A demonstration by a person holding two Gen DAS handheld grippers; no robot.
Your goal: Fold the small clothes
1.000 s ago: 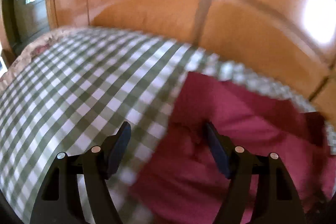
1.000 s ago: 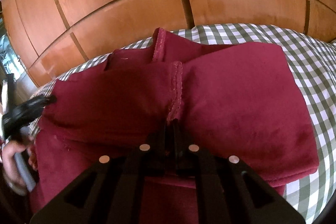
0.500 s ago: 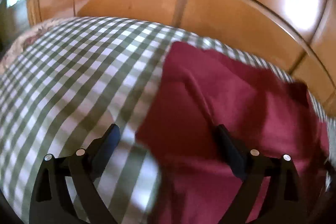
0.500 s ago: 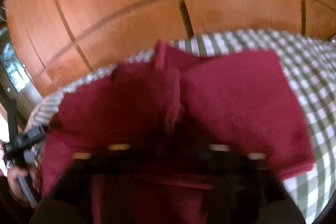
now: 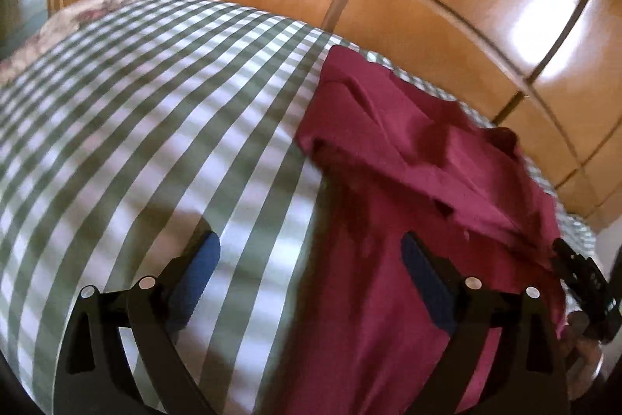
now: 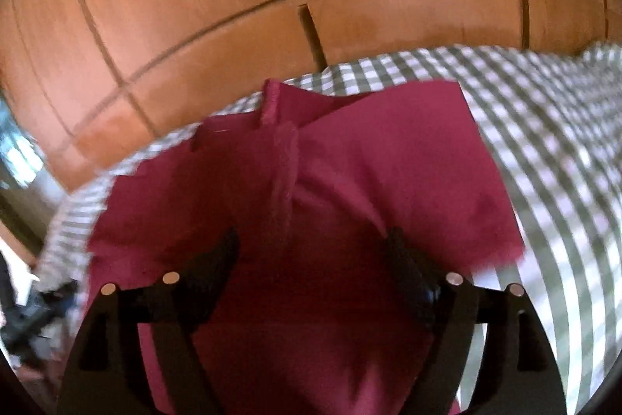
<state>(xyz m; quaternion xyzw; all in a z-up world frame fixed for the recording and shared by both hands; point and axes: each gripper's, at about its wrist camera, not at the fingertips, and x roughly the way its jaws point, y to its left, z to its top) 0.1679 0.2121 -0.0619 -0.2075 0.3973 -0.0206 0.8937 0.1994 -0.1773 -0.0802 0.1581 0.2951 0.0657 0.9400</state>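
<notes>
- On the green-and-white checked cloth (image 5: 163, 127) lies a dark red garment (image 5: 408, 205), folded over on itself, with its far edge near the cloth's edge below the wooden panelled wall (image 5: 427, 6).
- Seen from the right wrist view, the garment (image 6: 388, 174) shows a raised seam or hem running down its middle, with one flap laid across to the right of it and another to the left.
- Left gripper (image 5: 311, 259): jaws stand wide apart, nothing pinched; one blue-padded finger (image 5: 198, 267) hangs over the bare checked cloth, the other over the red fabric, so the garment's near left edge runs between them.
- Right gripper (image 6: 311, 259): jaws are opening, both fingers over the garment; red fabric lies between them but the pads do not press on it.
- At the right border of the left wrist view a dark piece of the other gripper shows beside the garment's edge, with part of a hand (image 5: 583, 345) below it.
- No box, basket or other container shows in either view; the garment rests straight on the cloth.
- Both views are blurred.
</notes>
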